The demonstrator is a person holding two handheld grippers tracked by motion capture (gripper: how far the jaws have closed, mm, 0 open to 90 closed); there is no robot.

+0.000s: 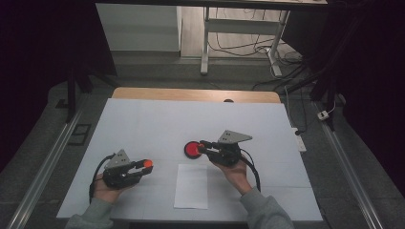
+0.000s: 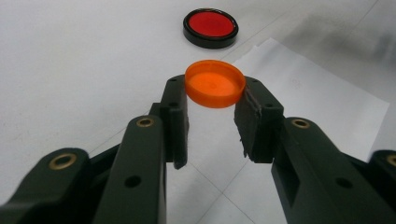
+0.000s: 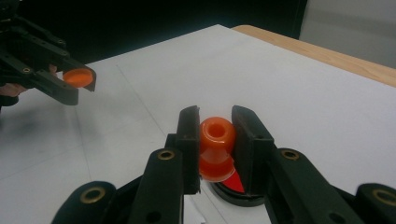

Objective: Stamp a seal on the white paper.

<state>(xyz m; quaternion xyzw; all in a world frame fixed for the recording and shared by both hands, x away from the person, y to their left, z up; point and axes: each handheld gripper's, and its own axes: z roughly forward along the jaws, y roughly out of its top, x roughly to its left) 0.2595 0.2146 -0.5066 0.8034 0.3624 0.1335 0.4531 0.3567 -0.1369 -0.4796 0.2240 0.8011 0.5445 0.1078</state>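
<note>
My left gripper [image 1: 144, 165] is shut on a flat orange cap [image 1: 148, 163], held by its rim just above the white table [image 1: 191, 119]. The left gripper view has the cap [image 2: 215, 84] level between the pads of that gripper [image 2: 215, 88]. My right gripper [image 1: 204, 145] is shut on a small orange piece [image 3: 216, 142] with a round hole in its top. It hangs over a red disc in a black rim [image 1: 192, 150], which lies on the table just below the right gripper [image 3: 216, 122]. The same disc [image 2: 210, 27] shows beyond the cap.
A white paper sheet [image 1: 191, 186] lies at the table's front between my hands. The table's wooden far edge [image 1: 196, 94] borders dark floor with desk legs and cables. Black cables trail from both grippers.
</note>
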